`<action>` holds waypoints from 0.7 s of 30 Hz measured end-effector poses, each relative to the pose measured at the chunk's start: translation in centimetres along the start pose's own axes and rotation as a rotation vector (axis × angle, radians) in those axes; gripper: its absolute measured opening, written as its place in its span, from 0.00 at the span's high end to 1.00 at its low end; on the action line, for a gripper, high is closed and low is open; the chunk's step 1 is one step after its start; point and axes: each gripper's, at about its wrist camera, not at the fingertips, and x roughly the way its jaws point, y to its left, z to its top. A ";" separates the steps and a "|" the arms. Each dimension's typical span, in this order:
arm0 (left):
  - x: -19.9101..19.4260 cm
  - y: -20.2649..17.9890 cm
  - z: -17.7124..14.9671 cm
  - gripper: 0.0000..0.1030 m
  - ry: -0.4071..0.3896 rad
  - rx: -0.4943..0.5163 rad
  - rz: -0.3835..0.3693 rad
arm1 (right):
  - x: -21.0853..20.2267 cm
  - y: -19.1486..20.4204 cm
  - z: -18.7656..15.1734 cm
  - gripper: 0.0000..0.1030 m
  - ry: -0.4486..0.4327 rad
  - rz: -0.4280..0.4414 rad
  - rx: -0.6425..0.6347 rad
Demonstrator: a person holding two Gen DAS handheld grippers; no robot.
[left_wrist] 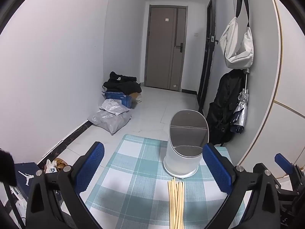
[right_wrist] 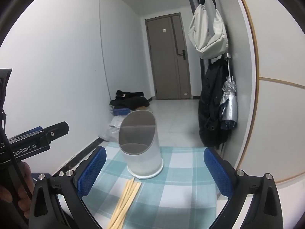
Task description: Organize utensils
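The left gripper (left_wrist: 153,168) and right gripper (right_wrist: 154,168) are both standing fully open and holding nothing, hovering over the checked cloth (left_wrist: 133,181) at the lower centre of each frame. The chopsticks (left_wrist: 176,204) are lying bundled on the cloth, tips nearly touching the white holder (left_wrist: 184,145) standing upright just beyond them; its slanted mouth is facing the grippers, probably to ease insertion.

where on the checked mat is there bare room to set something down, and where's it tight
Free: the left stretch of the checked mat, between its left edge and the chopsticks, and the right stretch beside the white holder. Tight: the small gap between the chopstick tips and the holder's base. Both grippers, left gripper and right gripper, hang open over the mat.
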 end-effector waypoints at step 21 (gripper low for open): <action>0.1 -0.1 0.2 0.02 0.009 -0.002 -0.006 | -0.1 0.1 0.1 0.00 -0.011 0.007 0.006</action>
